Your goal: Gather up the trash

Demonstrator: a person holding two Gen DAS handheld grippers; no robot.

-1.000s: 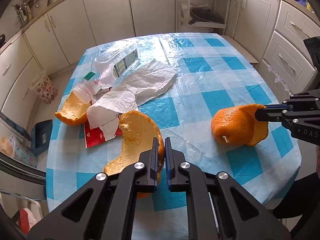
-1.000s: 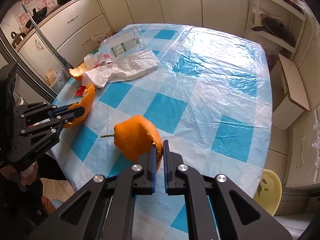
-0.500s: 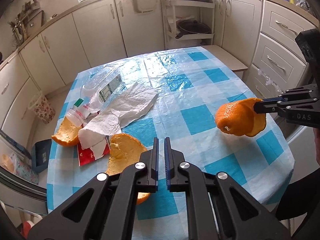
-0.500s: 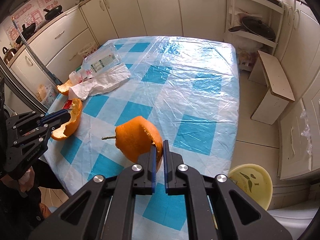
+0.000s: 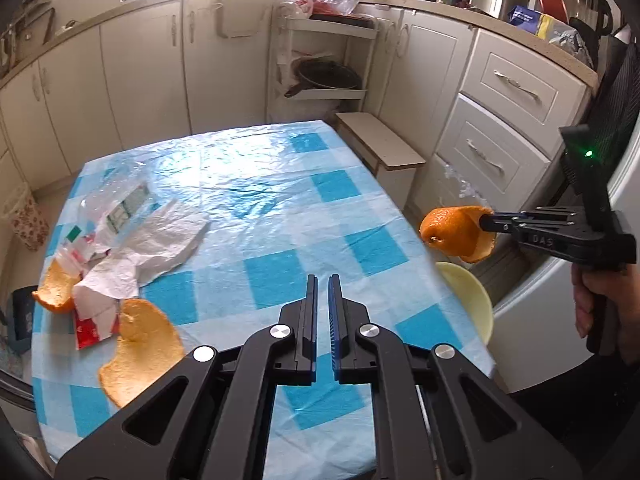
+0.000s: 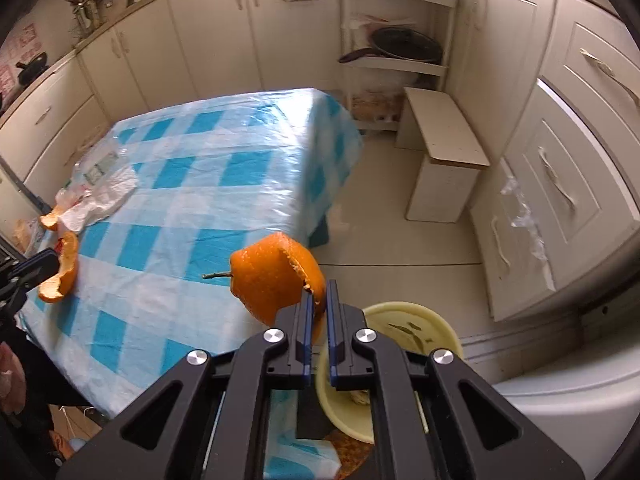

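Clamped on orange peel (image 6: pixel 272 276) rim with right gripper (image 6: pixel 316 304), lower centre; probably light, floppy, tearable, best pinched at thick edge. Left gripper (image 5: pixel 322 292) together, empty.

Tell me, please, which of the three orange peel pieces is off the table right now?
The cup-shaped peel with the stem, pinched in the right hand-held gripper above the yellow bowl. The other two peels lie on the tablecloth.

Fig.: layout of worktop (image 5: pixel 280 216) & floor beside it.
Bottle (image 5: pixel 116 204), paper (image 5: pixel 160 236) & two peel pieces (image 5: pixel 140 356) lie at worktop's left edge. Right claw (image 6: pixel 317 300) holds a peel cup (image 6: pixel 272 276) off the worktop's right edge, above a bowl (image 6: pixel 436 328) on the floor; stool (image 6: pixel 444 152) stands behind it.
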